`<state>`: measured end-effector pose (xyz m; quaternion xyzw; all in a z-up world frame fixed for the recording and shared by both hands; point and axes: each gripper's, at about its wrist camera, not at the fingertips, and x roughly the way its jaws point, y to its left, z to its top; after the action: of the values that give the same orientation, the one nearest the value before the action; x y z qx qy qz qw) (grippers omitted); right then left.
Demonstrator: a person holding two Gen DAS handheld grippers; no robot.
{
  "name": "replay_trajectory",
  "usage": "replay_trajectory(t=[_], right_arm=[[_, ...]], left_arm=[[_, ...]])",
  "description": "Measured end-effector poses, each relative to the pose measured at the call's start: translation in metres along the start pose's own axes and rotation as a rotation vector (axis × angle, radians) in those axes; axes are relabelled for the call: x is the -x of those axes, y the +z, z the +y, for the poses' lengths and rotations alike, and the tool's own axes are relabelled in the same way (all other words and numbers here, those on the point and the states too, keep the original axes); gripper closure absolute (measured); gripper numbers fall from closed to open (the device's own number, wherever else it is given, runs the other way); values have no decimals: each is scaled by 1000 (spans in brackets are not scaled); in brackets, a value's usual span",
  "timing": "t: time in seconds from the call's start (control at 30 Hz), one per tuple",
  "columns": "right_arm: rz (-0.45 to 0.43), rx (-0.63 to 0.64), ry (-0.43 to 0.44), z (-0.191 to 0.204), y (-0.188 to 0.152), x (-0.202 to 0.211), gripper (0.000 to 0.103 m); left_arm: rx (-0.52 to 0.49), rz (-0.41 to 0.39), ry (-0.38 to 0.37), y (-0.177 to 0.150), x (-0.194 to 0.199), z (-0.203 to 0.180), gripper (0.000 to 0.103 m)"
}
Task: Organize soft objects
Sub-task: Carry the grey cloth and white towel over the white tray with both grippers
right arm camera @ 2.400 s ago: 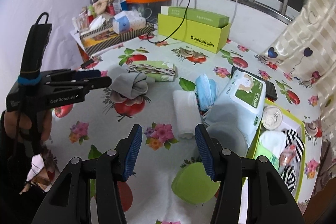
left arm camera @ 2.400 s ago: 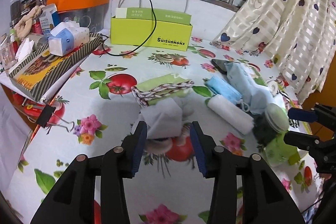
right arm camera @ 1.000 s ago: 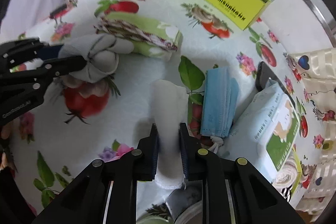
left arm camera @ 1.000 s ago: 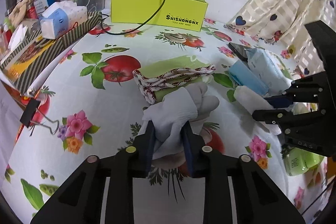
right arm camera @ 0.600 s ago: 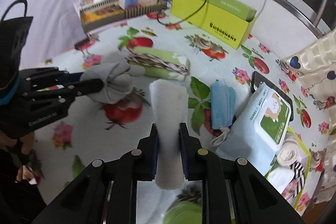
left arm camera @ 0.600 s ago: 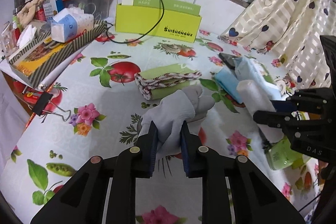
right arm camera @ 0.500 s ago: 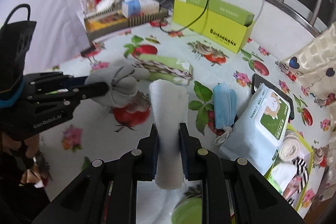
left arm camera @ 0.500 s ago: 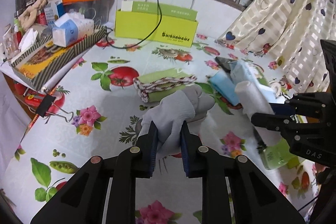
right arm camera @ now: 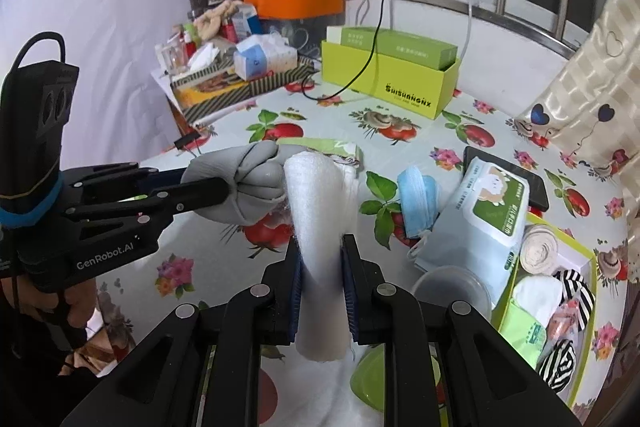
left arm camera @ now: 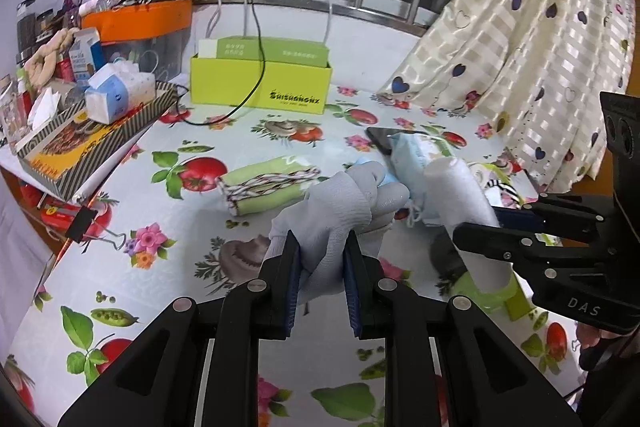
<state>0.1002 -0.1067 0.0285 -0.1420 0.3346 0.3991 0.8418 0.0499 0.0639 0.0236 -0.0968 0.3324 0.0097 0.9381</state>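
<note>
Both loads are off the worktop (left arm camera: 168,267). Left gripper (left arm camera: 320,279): jaws nearly closed, pinching the grey glove (left arm camera: 340,203). Right gripper (right arm camera: 322,287): jaws nearly closed on the white towel roll (right arm camera: 316,211), long axis running straight away from the jaws. The open green tray (right arm camera: 576,251) lies near right, closer to the right gripper. Legible: "GenRobot.AI", "DAS"; box brand blurred.

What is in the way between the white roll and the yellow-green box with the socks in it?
The pack of wet wipes leans at the near side of the open box, between it and the white roll held in the right gripper. A round clear lid sits below it. Going over the pack should probably clear both.
</note>
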Motion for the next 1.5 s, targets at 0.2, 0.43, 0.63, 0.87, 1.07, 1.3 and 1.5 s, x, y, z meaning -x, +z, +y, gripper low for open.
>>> replay_trajectory(t=[0.2, 0.43, 0.63, 0.87, 1.07, 1.3, 1.5], right_arm=[[-25, -20, -4, -5, -6, 13, 86], [-50, -37, -13, -12, -11, 24, 86], [-69, -60, -29, -23, -17, 36, 86], [-93, -97, -50, -43, -27, 53, 86], [-114, -129, -72, -58, -37, 70, 86], [-135, -178, -108, -79, -52, 89, 86], [-143, -209, -130, -93, -63, 100, 86]], left_arm=[[-18, -8, -19, 2, 5, -13, 82], [-43, -13, -36, 5, 7, -29, 82], [-80, -20, -56, 9, 8, -49, 82], [-124, -20, -81, 13, 6, -78, 82], [-160, -23, -114, 16, 3, -103, 82], [-202, -15, -156, 16, -4, -133, 82], [-226, -6, -182, 15, -8, -152, 82]])
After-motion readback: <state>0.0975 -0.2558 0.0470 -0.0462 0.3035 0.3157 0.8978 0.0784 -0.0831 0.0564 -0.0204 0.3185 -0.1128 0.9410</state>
